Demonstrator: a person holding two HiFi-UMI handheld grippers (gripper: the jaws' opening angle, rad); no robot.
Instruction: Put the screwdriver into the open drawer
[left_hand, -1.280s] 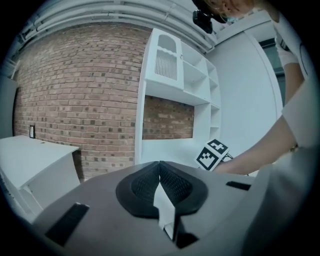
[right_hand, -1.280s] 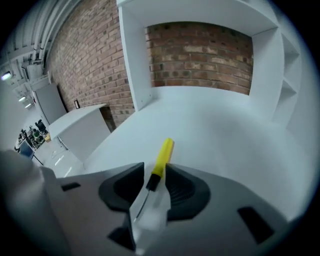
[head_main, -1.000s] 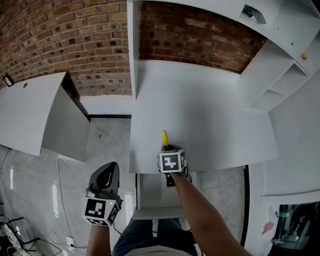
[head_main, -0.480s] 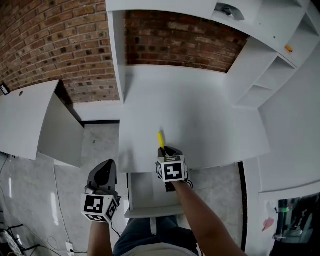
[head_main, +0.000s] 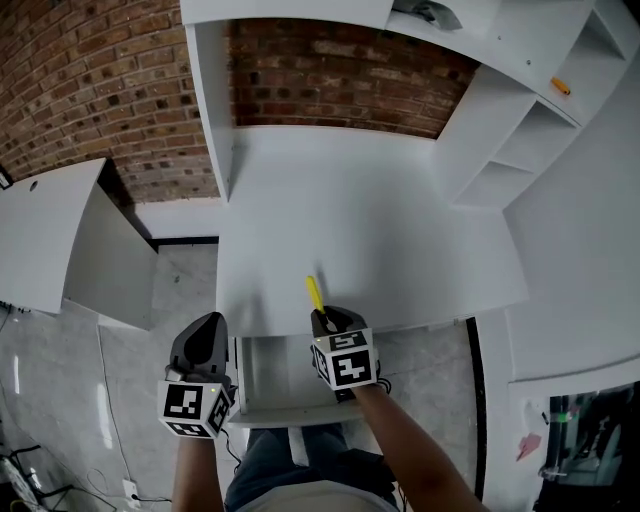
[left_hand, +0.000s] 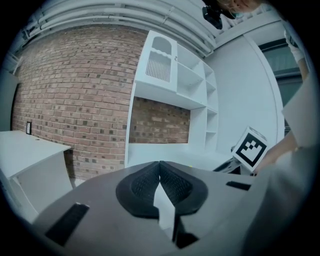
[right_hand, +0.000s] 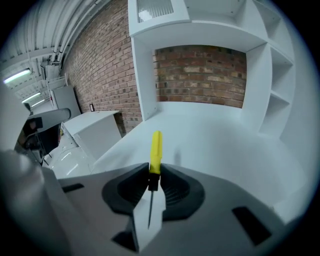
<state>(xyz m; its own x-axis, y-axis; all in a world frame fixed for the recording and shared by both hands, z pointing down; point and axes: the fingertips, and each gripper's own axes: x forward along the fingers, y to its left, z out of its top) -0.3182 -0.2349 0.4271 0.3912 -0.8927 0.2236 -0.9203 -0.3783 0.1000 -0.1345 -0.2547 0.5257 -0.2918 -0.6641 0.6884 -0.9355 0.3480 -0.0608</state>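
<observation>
Presently the transfer step is in hand. Right gripper (right_hand: 152, 176): jaws closed on the screwdriver (right_hand: 156, 146) where black collar meets yellow handle; the handle projects forward past the jaw tips, the bare shaft runs back between them. The tool is over the front edge of the white bench (head_main: 380, 240), just beyond the open drawer (head_main: 275, 375), which lies below it and nearer the person. Left gripper (left_hand: 160, 172): jaws pressed together, empty, by the drawer's left side. Next move, as judged: bring the tool over the drawer cavity, lower it, then part the jaws; the handle must clear the bench edge.
</observation>
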